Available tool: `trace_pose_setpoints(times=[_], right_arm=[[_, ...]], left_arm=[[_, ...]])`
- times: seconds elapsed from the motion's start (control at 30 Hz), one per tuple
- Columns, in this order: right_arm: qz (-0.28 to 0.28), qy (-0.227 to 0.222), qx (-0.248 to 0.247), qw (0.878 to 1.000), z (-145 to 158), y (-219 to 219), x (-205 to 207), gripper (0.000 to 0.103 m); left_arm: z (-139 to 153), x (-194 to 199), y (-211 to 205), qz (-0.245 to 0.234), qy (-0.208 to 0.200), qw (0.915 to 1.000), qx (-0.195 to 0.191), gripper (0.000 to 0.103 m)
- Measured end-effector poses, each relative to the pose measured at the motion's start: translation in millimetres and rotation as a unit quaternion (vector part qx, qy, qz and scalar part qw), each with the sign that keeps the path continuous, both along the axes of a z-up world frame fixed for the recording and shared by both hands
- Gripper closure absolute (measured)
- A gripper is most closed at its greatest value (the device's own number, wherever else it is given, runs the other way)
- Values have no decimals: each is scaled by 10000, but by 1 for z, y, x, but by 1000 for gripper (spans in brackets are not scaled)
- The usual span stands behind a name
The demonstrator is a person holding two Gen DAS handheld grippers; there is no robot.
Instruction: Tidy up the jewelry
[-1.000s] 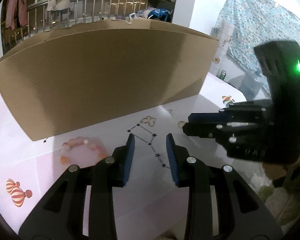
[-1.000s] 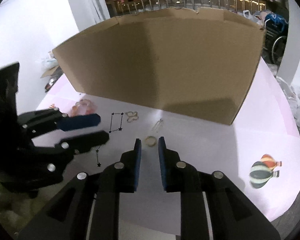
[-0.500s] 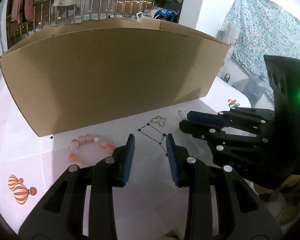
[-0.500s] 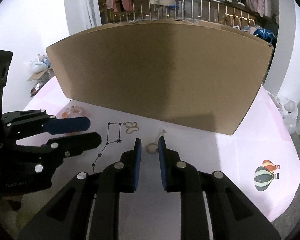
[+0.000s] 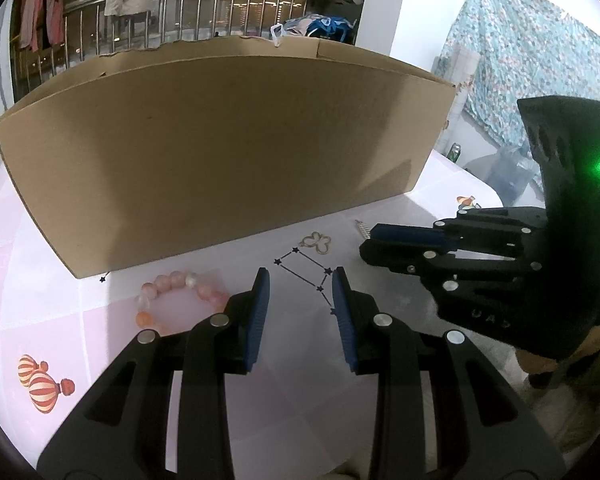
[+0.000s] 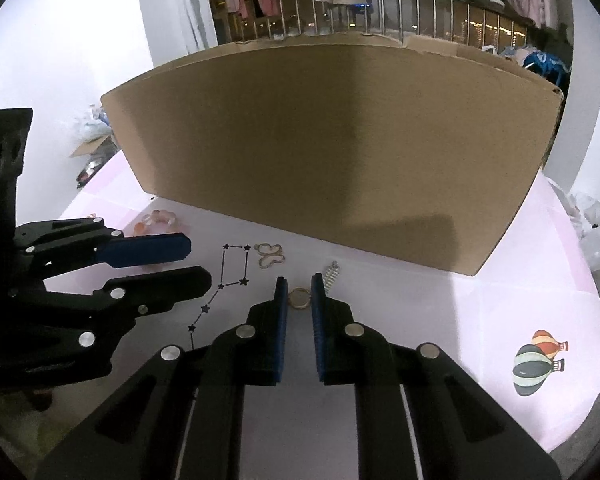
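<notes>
Right gripper [image 6: 299,298], jaws just closing around a gold ring [image 6: 299,297] on the table [image 6: 480,320], readying a pickup; left gripper [image 5: 299,304] waits with jaws spread, empty.

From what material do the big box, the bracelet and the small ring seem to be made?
Big box: plain brown cardboard, matte, with a rough torn top edge.
Bracelet: round pink and orange beads, glossy and partly translucent, so perhaps stone or glass; I cannot tell which.
Small ring: thin gold-coloured band, probably metal, lying between the right gripper's jaws.
</notes>
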State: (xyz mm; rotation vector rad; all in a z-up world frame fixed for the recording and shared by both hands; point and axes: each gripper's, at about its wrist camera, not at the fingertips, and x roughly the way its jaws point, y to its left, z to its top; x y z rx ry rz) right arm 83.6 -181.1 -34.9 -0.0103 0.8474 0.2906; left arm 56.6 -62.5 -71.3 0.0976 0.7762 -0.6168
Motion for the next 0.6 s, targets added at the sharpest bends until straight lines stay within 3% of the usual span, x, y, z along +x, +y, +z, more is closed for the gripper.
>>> trace_pose_setpoints(times=[0.6], right_arm=[[-299, 93, 261, 9992, 0, -27, 2, 93]], left_arm=[[-6, 19, -38, -174, -297, 9970, 690, 73]])
